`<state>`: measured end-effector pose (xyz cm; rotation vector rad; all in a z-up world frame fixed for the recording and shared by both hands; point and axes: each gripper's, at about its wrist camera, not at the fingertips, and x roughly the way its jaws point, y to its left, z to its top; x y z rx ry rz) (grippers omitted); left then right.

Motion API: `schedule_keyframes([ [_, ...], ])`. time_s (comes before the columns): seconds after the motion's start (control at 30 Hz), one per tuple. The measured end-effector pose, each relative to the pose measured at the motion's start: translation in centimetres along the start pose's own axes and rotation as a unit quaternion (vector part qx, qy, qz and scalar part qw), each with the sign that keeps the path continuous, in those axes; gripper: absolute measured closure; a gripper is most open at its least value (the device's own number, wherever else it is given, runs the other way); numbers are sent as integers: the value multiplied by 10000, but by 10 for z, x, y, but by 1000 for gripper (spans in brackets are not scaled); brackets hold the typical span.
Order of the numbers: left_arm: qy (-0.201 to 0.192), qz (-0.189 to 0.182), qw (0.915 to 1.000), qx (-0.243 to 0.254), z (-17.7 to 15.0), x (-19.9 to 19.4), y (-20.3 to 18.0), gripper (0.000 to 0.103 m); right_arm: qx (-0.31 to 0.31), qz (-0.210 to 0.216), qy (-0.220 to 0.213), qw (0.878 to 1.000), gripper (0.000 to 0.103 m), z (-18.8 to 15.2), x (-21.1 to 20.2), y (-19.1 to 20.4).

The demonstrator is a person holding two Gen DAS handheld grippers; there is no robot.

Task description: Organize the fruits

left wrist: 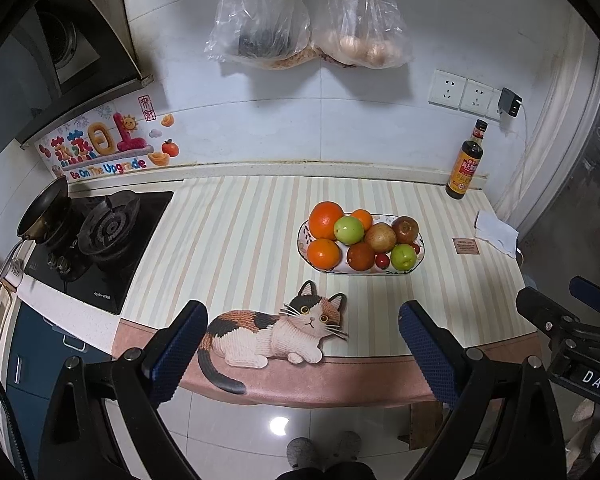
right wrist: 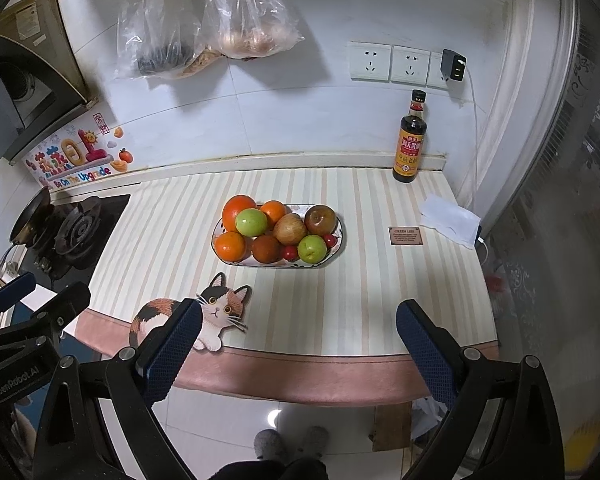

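Striped cloth, cream with pale pink and green bands, covers the bench [left wrist: 240, 232], edged at the front by a pink border with a knitted-looking calico cat figure [left wrist: 276, 328] lying flat across it. To the left sits a glossy black gas hob [left wrist: 100, 240] with two ringed burners, a dark frying pan [left wrist: 44, 208] on the far one. Two crinkled clear plastic bags [left wrist: 308, 28] hang against the white tiled wall.

Mid-bench stands an oval white ceramic dish [right wrist: 338, 246] with a painted rim — the fruit is heaped in it. Counted: four round oranges [right wrist: 239, 211], one of them darker and reddish; two smooth green apples [right wrist: 251, 222]; two brownish, dull-skinned fruits [right wrist: 320, 219] whose kind I cannot tell; and at least two small glossy red fruits [right wrist: 289, 252] at the front edge.

At the back right corner a dark glass sauce bottle [right wrist: 410, 140] with a yellow label stands upright. Near it lie a crumpled white tissue [right wrist: 450, 220] and a small brown rectangular card [right wrist: 407, 236], well apart from the dish.

The left claw [left wrist: 300, 344] hangs over the front edge of the bench, its two blue, mesh-textured pads [left wrist: 180, 348] spread wide and holding nothing. The right claw [right wrist: 298, 344] is posed alike — pads apart, empty, level with the bench edge, short of the dish.
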<state>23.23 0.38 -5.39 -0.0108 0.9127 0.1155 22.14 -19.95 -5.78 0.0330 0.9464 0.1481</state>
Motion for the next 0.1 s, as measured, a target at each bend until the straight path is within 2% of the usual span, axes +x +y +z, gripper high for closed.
schedule_keyframes([
  [0.1, -37, 14, 10000, 22, 0, -3, -1, 5, -3, 8, 0, 10000, 3, 0, 0, 0],
])
